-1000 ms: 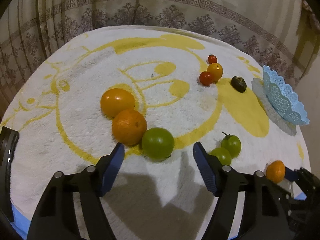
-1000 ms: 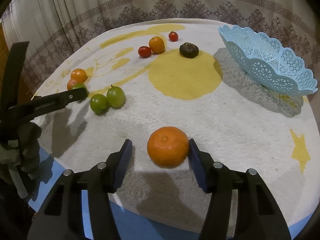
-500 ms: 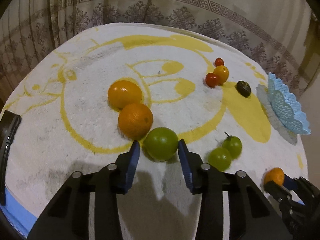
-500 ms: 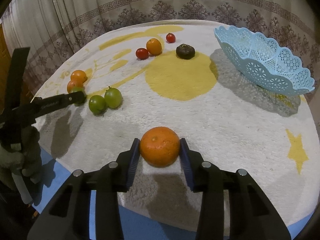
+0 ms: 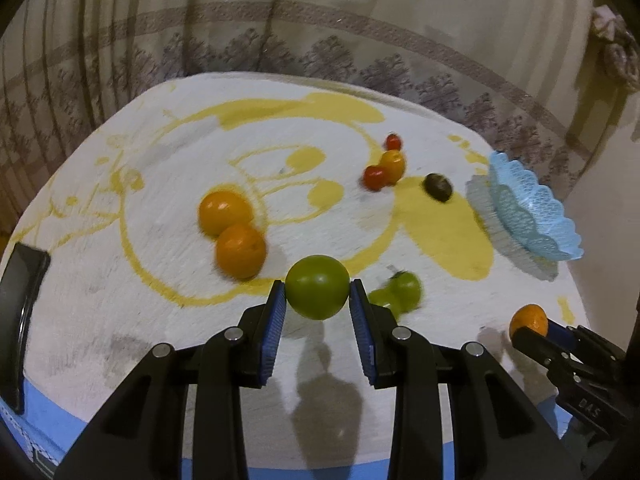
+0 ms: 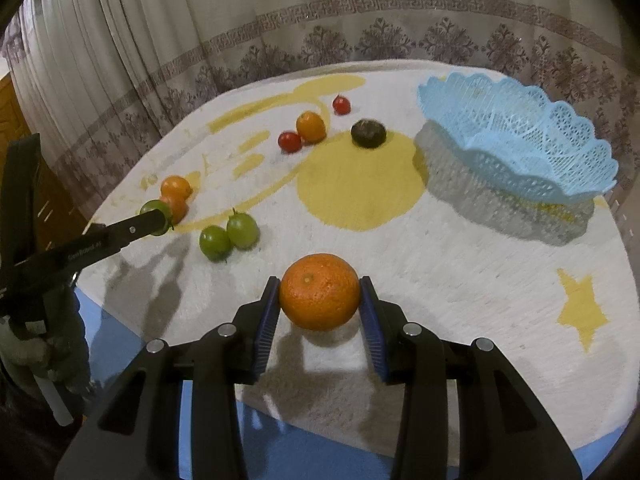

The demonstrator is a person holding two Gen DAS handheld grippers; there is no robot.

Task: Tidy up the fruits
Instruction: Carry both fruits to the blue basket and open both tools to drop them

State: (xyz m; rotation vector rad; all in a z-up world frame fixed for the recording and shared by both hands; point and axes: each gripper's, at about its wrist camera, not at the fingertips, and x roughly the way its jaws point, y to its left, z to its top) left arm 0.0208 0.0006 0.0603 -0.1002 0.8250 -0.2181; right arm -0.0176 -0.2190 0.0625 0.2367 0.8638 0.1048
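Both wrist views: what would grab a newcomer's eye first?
Each tool grips a fruit: the left tool holds a green tomato, the right tool an orange. Next comes the empty blue lace basket at the cloth's far right.

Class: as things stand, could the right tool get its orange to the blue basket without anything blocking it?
Probably yes. The right tool grips the orange, and only bare towel lies between it and the basket, which is open on top.

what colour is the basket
Light blue, lacy openwork basket; clearest in the right wrist view.
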